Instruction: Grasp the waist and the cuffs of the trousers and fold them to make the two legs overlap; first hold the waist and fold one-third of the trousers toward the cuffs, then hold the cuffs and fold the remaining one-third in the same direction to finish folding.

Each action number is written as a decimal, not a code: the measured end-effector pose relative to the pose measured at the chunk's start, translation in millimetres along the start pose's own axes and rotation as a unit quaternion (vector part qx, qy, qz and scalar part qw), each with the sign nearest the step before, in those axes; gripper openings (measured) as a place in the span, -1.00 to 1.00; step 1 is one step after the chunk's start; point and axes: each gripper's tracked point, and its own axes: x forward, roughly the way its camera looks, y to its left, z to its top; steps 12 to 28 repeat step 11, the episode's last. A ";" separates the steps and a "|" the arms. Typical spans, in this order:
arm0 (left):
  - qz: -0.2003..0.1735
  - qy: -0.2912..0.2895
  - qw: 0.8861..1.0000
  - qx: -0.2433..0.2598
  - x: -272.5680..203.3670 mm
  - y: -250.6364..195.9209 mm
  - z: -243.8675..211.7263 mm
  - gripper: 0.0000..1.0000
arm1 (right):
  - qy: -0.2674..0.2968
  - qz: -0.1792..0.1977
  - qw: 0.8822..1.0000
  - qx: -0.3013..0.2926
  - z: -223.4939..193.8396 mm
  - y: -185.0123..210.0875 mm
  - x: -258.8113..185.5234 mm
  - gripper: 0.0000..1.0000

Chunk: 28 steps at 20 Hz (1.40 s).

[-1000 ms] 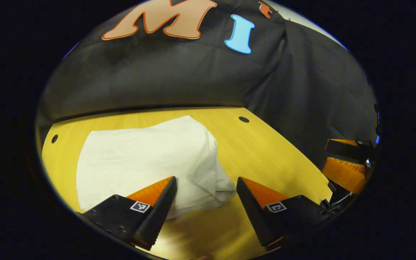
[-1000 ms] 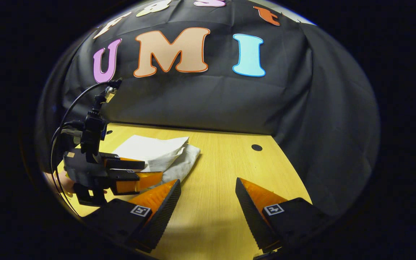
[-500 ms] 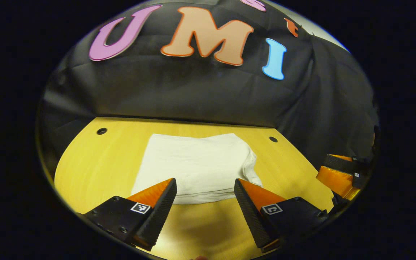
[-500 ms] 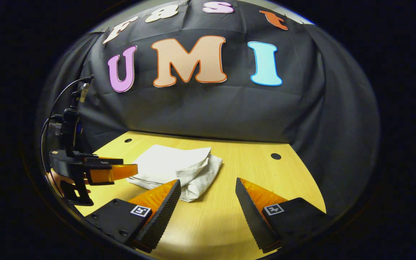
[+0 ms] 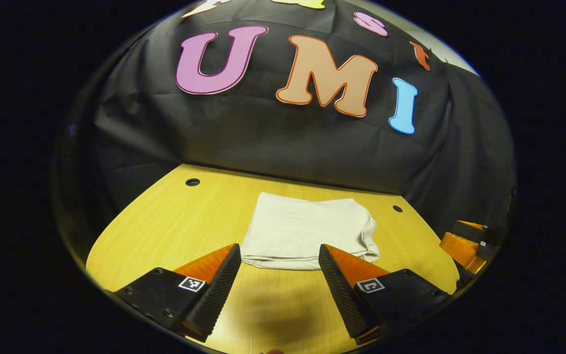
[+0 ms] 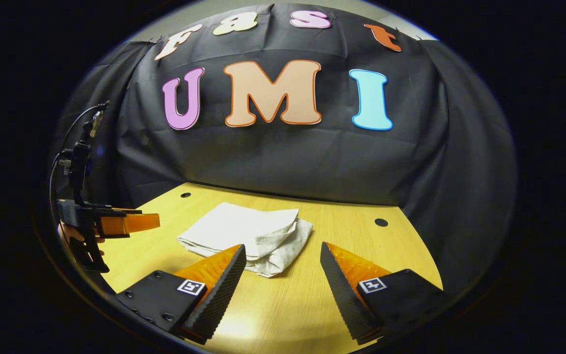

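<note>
1. The left gripper (image 5: 279,253) hangs over the wooden table (image 5: 165,221), jaws spread, nothing between them.
2. The right gripper (image 6: 282,251) is likewise agape and empty.
3. Beyond both, the white trousers (image 5: 305,230) lie folded on the table, touching neither gripper.
4. Behind stands the black cloth wall (image 6: 288,157).

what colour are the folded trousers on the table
White, plain with no pattern; the trousers show best in the left gripper view.
</note>
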 end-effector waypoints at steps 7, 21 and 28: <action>0.008 -0.003 1.000 0.004 -16.2 8.8 -2.4 0.91 | -0.004 -0.001 1.000 0.008 -1.2 3.9 -12.8 0.94; 0.009 -0.008 1.000 0.011 -20.8 12.1 -1.5 0.91 | -0.012 -0.009 1.000 0.009 2.4 -0.4 -18.6 0.94; 0.009 -0.008 1.000 0.011 -20.8 12.1 -1.5 0.91 | -0.012 -0.009 1.000 0.009 2.4 -0.4 -18.6 0.94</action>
